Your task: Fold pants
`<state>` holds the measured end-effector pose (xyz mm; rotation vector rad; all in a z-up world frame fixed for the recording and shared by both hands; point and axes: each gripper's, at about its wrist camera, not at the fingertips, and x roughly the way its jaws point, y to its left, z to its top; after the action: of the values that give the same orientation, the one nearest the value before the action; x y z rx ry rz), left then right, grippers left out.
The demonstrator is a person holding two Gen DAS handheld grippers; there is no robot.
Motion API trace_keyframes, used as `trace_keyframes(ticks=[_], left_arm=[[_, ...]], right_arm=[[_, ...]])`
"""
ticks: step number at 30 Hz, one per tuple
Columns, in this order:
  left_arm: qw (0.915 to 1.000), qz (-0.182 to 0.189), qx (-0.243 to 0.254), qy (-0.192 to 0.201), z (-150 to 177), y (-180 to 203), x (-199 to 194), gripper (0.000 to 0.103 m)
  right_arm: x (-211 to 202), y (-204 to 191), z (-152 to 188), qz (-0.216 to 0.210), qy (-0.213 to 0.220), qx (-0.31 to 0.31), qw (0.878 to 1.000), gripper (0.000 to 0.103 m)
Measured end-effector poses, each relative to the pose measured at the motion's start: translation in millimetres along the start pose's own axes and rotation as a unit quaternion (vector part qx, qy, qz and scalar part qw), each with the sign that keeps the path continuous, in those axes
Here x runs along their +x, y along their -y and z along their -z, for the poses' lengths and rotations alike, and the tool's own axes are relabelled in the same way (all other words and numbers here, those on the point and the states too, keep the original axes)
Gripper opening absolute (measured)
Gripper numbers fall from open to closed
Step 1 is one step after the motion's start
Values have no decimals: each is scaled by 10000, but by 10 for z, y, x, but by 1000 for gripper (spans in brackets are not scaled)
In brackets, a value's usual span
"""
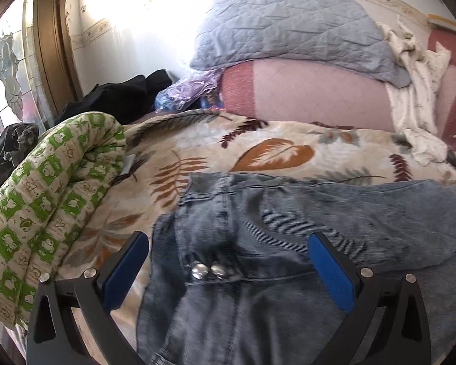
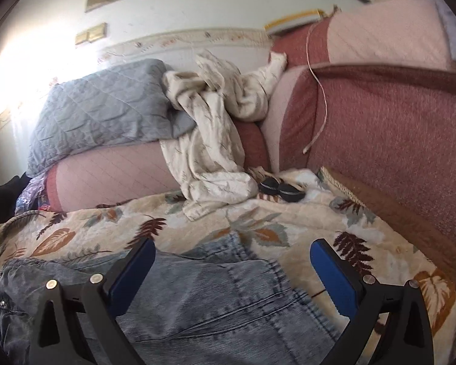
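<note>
Light-blue denim pants (image 1: 288, 228) lie spread on a leaf-patterned bedspread (image 1: 197, 146). In the left wrist view the waistband with two metal buttons (image 1: 206, 270) sits between my fingers. My left gripper (image 1: 228, 243) is open and empty, just above the waistband. In the right wrist view the pants (image 2: 212, 289) show a rear pocket and a folded edge. My right gripper (image 2: 232, 249) is open and empty, hovering over that edge.
A green-and-white rolled quilt (image 1: 45, 188) lies at the left. A blue quilted pillow (image 1: 288, 27), a pink bolster (image 1: 313, 94) and a white garment (image 2: 215, 140) lie at the back. Two dark round items (image 2: 281, 190) rest on the bedspread (image 2: 288, 213). A red sofa-like back (image 2: 395, 137) rises at the right.
</note>
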<state>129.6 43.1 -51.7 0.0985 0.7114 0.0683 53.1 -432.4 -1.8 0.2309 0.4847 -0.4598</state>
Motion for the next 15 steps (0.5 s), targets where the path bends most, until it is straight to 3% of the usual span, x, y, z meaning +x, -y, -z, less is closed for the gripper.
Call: trace_keyframes(ticks=[6, 11, 15], left_arm=[[9999, -14, -78, -81, -62, -183, 260, 103], [9995, 80, -246, -160, -154, -333, 426, 103], [9988, -11, -443, -200, -186, -472, 558, 103]], right_arm=[[680, 378, -180, -82, -766, 630, 9950, 103], [1111, 290, -227, -219, -1076, 282, 9935, 103], [1441, 251, -297, -519, -1377, 381, 9884, 101]])
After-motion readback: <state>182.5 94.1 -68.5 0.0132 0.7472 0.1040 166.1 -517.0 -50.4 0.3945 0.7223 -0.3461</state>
